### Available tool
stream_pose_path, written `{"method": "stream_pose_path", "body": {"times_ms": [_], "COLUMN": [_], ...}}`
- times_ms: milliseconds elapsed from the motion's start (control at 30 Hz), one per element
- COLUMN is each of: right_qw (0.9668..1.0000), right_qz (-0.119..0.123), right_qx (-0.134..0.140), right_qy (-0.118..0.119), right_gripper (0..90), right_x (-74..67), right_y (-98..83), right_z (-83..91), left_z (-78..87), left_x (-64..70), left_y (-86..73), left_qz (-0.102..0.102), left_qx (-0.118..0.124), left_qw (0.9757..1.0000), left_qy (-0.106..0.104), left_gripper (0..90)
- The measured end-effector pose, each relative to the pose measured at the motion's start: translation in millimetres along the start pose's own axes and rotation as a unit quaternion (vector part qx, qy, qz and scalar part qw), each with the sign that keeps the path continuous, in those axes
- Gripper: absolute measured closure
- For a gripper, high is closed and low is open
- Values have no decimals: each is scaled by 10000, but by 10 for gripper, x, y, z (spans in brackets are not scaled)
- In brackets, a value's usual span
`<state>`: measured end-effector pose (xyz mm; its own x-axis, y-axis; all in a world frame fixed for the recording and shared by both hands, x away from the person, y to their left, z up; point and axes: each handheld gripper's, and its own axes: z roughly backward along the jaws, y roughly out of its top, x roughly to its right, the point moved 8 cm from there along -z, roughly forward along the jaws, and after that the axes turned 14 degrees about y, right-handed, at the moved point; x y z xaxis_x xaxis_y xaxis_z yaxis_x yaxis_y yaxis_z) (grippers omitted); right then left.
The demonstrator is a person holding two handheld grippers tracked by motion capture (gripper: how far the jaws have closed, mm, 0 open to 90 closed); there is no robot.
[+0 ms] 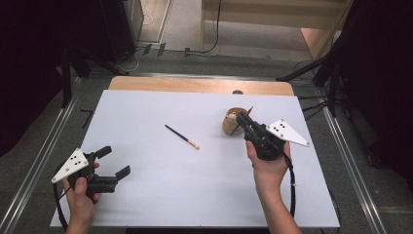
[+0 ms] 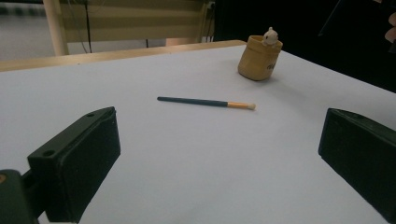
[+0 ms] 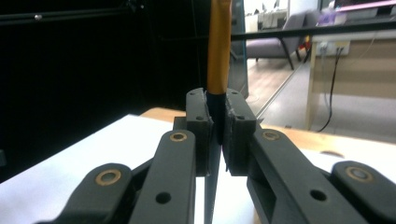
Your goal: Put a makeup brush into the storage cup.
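Note:
A dark-handled brush (image 1: 181,136) with an orange ferrule and pale tip lies flat at mid-table, also ahead in the left gripper view (image 2: 205,102). A tan holder (image 1: 228,126) with a small white figure (image 2: 270,36) on its rim stands right of centre (image 2: 258,58). My right gripper (image 1: 239,120) hovers right at the holder, shut on a second brush (image 3: 219,51) whose orange ferrule rises from the jaws (image 3: 218,116). My left gripper (image 1: 113,162) rests open near the table's front left; nothing lies between its fingers (image 2: 219,151).
The white sheet (image 1: 146,195) covers a wooden table whose far edge (image 1: 195,85) shows bare. Metal rails (image 1: 44,146) run along both sides. Black stands (image 1: 336,63) and floor cables (image 1: 195,48) lie beyond the table.

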<state>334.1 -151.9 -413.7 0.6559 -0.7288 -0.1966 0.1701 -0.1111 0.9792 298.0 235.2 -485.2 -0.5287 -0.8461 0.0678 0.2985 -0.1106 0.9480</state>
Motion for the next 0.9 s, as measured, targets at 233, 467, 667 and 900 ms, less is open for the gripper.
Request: {"method": "stream_pose_path", "body": {"times_ms": [233, 467, 667, 900], "right_qw": [9995, 9986, 9975, 9955], "right_qz": [198, 242, 352, 549], "right_qx": [69, 100, 78, 3], "right_qy": [-219, -459, -608, -769], "right_gripper": [843, 843, 842, 841], "right_x": [127, 325, 443, 574], "right_y": [93, 137, 138, 67], "right_z": [-58, -113, -171, -238], "left_z": [5, 2, -2, -15], "left_x": [-20, -19, -19, 5], "left_y": [-4, -10, -15, -20], "left_qz": [29, 12, 42, 57], "left_qx": [-7, -22, -33, -31], "left_qw": [10000, 10000, 10000, 9999], "left_qy": [-5, -34, -49, -108], "left_gripper": [0, 0, 0, 0]}}
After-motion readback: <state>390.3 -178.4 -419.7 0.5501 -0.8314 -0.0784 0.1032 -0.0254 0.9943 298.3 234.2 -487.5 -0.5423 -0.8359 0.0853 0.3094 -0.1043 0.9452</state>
